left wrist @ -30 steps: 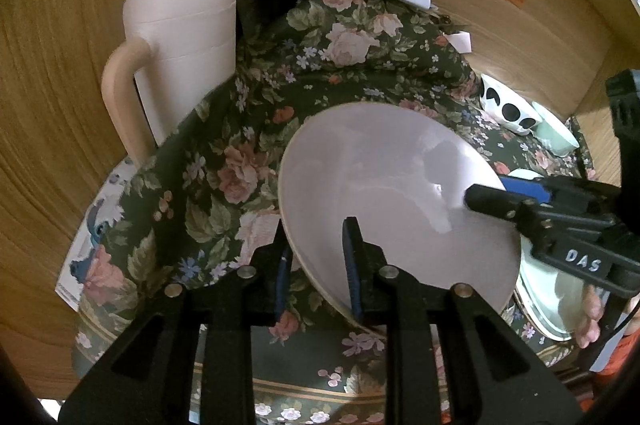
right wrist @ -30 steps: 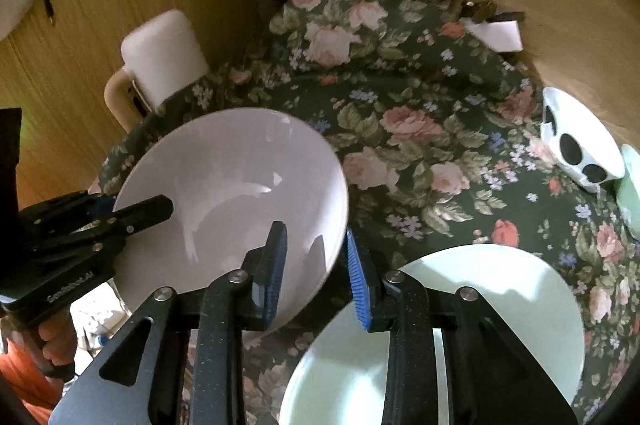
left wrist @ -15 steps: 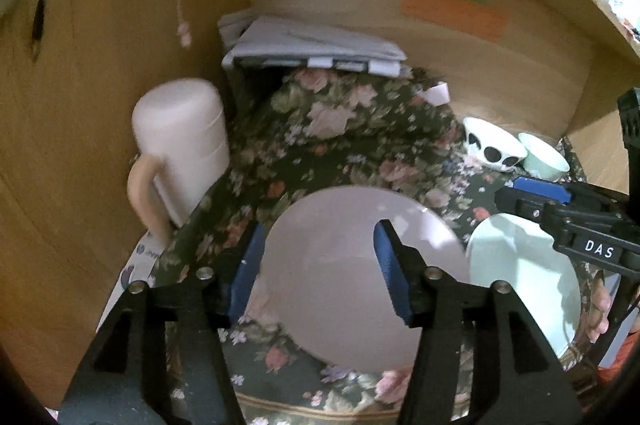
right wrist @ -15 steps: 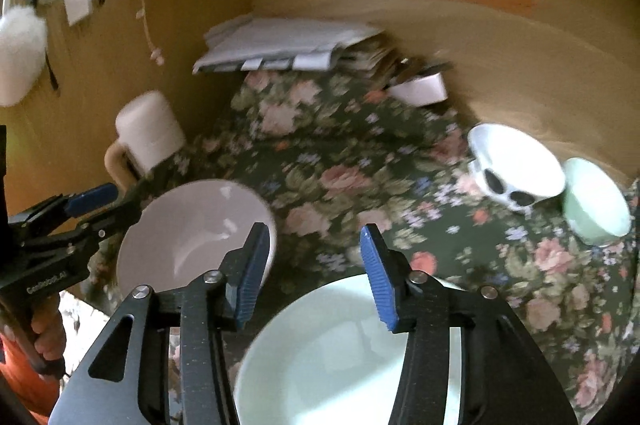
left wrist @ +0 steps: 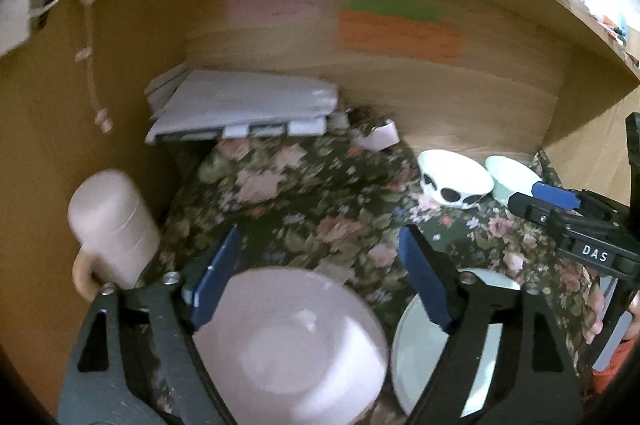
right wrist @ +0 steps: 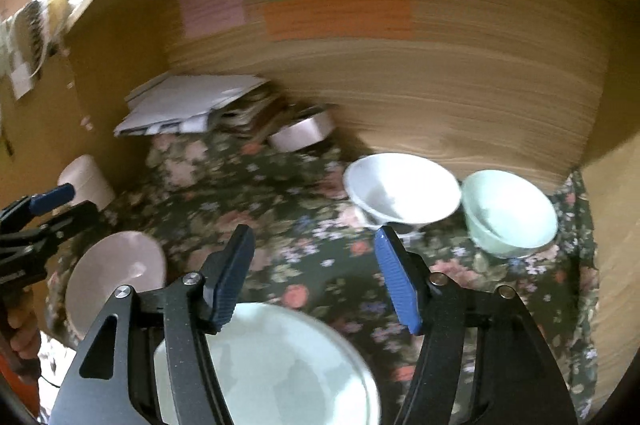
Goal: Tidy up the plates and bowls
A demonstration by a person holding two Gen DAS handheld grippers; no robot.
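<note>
A pink plate [left wrist: 292,341] lies on the floral cloth [left wrist: 304,197] below my open, empty left gripper [left wrist: 320,265]. A pale green plate [left wrist: 416,353] lies to its right. In the right wrist view the green plate [right wrist: 280,365] sits below my open, empty right gripper [right wrist: 316,265], with the pink plate [right wrist: 116,273] to the left. A white bowl with black spots [right wrist: 400,189] and a pale green bowl [right wrist: 508,213] stand at the back right; both also show in the left wrist view, the spotted bowl [left wrist: 456,181] left of the green bowl [left wrist: 512,181].
A pink lidded jug [left wrist: 112,229] stands at the left wall. A stack of papers [left wrist: 240,109] and a roll of tape [right wrist: 304,131] lie at the back. Wooden walls enclose the cloth-covered surface on three sides.
Both grippers let go of the pink plate, opened wide and pulled back and up. The pink plate now lies on the cloth beside the green plate.
</note>
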